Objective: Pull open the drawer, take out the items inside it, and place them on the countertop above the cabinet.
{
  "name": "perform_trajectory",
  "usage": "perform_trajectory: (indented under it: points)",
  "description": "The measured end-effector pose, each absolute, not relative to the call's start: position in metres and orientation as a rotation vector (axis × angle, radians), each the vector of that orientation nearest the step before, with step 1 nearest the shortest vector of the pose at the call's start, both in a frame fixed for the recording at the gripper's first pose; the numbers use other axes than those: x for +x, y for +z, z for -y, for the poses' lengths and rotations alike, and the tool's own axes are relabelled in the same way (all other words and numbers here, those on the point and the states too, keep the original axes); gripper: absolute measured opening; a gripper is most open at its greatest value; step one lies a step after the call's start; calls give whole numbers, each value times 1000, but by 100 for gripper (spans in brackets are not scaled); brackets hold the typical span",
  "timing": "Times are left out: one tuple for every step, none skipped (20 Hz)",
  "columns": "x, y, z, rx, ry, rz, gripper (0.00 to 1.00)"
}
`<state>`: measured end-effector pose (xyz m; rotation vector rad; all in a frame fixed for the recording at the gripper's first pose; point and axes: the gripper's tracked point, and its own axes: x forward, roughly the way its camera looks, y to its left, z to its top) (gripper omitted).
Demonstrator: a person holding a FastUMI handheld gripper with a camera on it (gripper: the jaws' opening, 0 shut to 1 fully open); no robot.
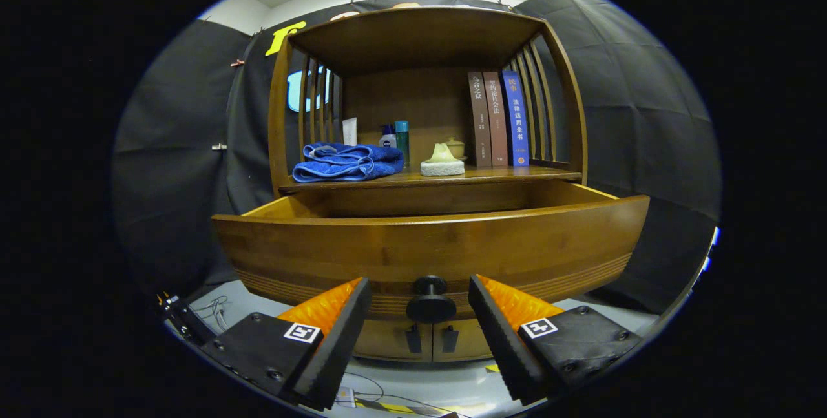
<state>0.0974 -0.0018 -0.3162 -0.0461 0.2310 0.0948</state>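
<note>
The drawer of the wooden cabinet stands pulled out toward the camera, its curved front panel spanning the width just ahead of the claw; its inside cannot be seen from this low angle. The drawer's round dark knob sits in the gap between the two fingers, touched by neither, and the claw is spread wide with nothing in its hold. Below the knob, two small dark door pulls show on the cabinet's lower front. Above the drawer lies the counter, under the cabinet's shelf roof and slatted sides. On it, to the left, rests a folded blue towel; behind that stand a white tube and two small bottles. Near the middle sits a pale sponge-like block with a small lidded jar behind it, and to the right three books stand upright. Black cloth walls enclose the booth, and cables lie on the pale floor.
</note>
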Motion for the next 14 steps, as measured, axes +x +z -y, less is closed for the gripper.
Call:
perform_trajectory:
  points:
    - [102, -317, 2, -53, 91, -224, 97]
    - [106, -317, 2, -62, 82, -217, 98]
    - [110, -318, 2, -66, 79, -213, 99]
    - [113, -318, 2, -65, 74, -211, 100]
    - [113, -320, 7, -62, 52, -212, 100]
    - [115, -317, 7, -48, 46, -202, 98]
    - [115, -318, 8, -50, 36, -198, 97]
    - [115, -317, 9, -48, 37, -192, 97]
    - [114, -317, 8, -47, 38, -189, 98]
    - [114, -317, 8, -52, 40, -183, 98]
    - [114, -316, 9, -59, 41, -181, 99]
    - [115, -314, 9, -63, 42, -172, 98]
    - [119, -311, 9, -66, 43, -163, 98]
    - [122, -314, 9, -66, 42, -176, 98]
